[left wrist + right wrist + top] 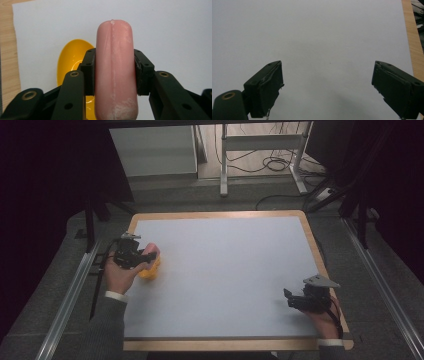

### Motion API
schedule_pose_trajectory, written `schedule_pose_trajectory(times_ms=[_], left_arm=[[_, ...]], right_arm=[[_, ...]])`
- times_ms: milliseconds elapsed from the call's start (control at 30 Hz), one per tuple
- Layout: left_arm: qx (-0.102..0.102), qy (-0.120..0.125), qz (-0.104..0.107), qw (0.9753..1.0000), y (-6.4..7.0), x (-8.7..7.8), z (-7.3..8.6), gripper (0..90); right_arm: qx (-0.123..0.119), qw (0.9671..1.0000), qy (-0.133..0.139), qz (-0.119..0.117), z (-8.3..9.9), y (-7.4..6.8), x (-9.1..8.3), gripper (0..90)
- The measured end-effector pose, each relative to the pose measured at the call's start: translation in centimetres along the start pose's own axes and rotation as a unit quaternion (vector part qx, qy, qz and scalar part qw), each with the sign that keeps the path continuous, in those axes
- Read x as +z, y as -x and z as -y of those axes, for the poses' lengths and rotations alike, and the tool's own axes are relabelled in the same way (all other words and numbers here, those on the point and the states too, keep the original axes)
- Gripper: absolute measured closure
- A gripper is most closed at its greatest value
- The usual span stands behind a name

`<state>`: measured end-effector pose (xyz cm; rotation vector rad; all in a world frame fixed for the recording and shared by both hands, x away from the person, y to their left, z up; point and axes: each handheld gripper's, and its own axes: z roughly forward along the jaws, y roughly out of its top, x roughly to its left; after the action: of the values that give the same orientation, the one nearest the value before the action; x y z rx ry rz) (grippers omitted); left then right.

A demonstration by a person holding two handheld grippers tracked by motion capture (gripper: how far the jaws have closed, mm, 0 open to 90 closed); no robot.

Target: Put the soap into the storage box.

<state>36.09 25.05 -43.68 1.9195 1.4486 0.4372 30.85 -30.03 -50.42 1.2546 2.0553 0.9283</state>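
Observation:
A pink sausage (pixel 114 72) stands lengthwise between the jaws of my left gripper (pixel 114 72), which is shut on it; both pads press its sides. Just below and left of it lies a yellow bowl (pixel 71 60) on the white sheet. From above, the left gripper (pixel 148 256) holds the sausage (pixel 152 251) over the yellow bowl (pixel 150 271) near the table's left edge. My right gripper (pixel 288 297) rests low at the front right, jaws wide apart with nothing between them (pixel 327 87).
A white sheet (pixel 225 270) covers the wood-rimmed table (pixel 215 214). Beyond the far edge stand a metal frame (pixel 260 150) and loose cables (pixel 272 165) on the floor. Metal rails (pixel 70 295) run along both sides.

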Motion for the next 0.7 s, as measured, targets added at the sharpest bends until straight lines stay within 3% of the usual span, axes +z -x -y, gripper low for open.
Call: schedule_pose_trajectory(times_ms=[433,700], left_arm=[[-0.011,-0.014,-0.018,0.9997,-1.4,1.1,0.1,60.1],[-0.022,-0.025,-0.017,0.9993,-2.2,2.0,0.6,60.1]], right_arm=[[-0.001,1.0000,-0.002,0.001,0.0,-0.1,0.1,9.7],[-0.001,1.0000,-0.003,0.001,0.0,0.0,0.1,9.7]])
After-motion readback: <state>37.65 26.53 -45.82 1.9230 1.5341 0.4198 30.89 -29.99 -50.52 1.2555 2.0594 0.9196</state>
